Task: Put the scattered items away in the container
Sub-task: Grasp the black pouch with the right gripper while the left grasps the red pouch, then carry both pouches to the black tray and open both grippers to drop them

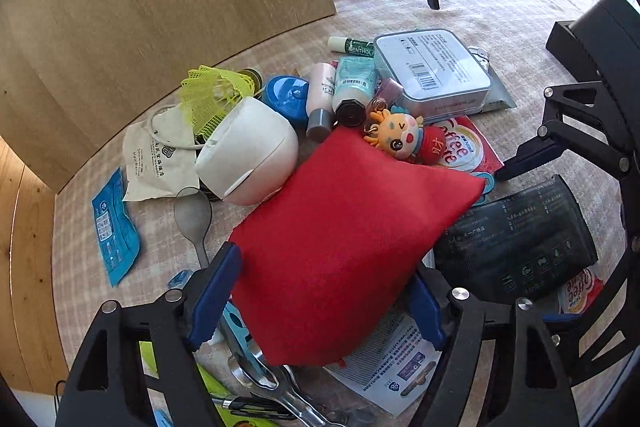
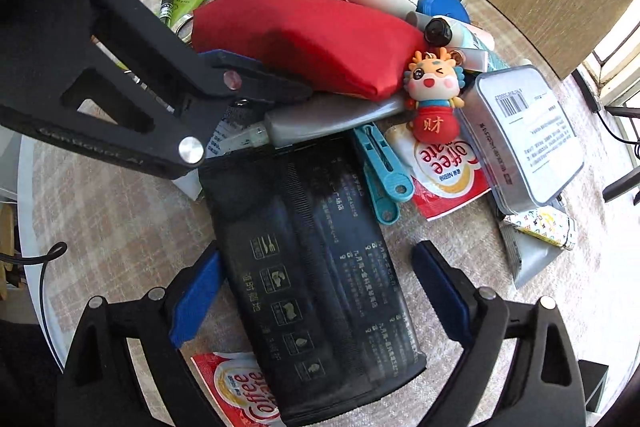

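Note:
A red cloth pouch lies on the pile of scattered items, and my left gripper has a blue finger on each side of it, jaws wide, seemingly touching its sides. The pouch and the left gripper also show in the right wrist view. My right gripper is open, its fingers either side of a black packet without pressing it. In the left wrist view the black packet lies right of the pouch. No container is clearly in view.
A white round case, dragon keychain, clear plastic box, tubes, yellow shuttlecock, blue sachet, spoon and coffee sachets crowd the cloth-covered table. A wooden board stands behind.

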Demonstrator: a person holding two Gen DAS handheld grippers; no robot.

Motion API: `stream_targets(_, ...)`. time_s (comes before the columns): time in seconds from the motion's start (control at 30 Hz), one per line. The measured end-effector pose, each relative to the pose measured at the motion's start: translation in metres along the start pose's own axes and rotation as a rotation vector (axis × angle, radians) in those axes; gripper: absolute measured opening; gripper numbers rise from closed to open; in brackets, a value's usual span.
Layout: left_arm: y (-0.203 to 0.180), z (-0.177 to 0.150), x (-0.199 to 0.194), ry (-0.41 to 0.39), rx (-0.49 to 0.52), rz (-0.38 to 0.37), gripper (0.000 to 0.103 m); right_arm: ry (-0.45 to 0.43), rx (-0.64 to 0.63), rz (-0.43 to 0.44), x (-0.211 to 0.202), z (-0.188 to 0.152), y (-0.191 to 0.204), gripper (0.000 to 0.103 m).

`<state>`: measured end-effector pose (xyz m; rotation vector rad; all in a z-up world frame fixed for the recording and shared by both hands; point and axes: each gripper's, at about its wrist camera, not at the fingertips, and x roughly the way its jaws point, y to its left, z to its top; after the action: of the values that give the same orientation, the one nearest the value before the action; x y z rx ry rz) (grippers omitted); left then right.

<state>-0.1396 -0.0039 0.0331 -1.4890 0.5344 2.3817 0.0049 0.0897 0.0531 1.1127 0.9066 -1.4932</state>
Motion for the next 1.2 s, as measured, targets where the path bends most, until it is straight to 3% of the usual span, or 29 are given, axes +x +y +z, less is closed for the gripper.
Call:
stream_targets(0.03,0.000,0.001,0.001,0.001,0.001,-0.009,0.066,-0.006,0.001,0.002,-0.002,-0.001,0.001,0.080)
stream_targets(0.13,-0.001,0.004,-0.001,-0.002,0.003,-0.015,0.060,-0.014,0.037,0.016,-0.004,-0.005,-0.001,0.077)
stream_targets(0.33,0.010,0.002,-0.015,-0.031,-0.065,-0.058,0.046,-0.041,0.172,0.125,-0.016,-0.031,-0.036,0.071)
stream_targets(0.57,0.014,-0.013,-0.039,-0.079,-0.135,-0.077,0.040,-0.112,0.332,0.167,-0.034,-0.064,-0.060,0.061)
stream_targets(0.6,0.015,-0.014,-0.042,-0.085,-0.146,-0.084,0.040,-0.122,0.345,0.163,-0.038,-0.069,-0.062,0.058)
stream_targets(0.63,0.014,-0.015,-0.045,-0.092,-0.155,-0.090,0.040,-0.134,0.352,0.158,-0.044,-0.075,-0.061,0.042)
stream_targets(0.67,0.014,-0.015,-0.047,-0.098,-0.162,-0.094,0.040,-0.148,0.356,0.160,-0.050,-0.080,-0.061,0.038)
stream_targets(0.83,0.007,-0.013,-0.049,-0.107,-0.164,-0.076,0.038,-0.103,0.366,0.102,-0.058,-0.085,-0.076,0.037)
stream_targets(1.2,0.007,-0.020,-0.096,-0.191,-0.238,-0.112,0.036,-0.222,0.533,0.103,-0.113,-0.092,-0.071,0.031)
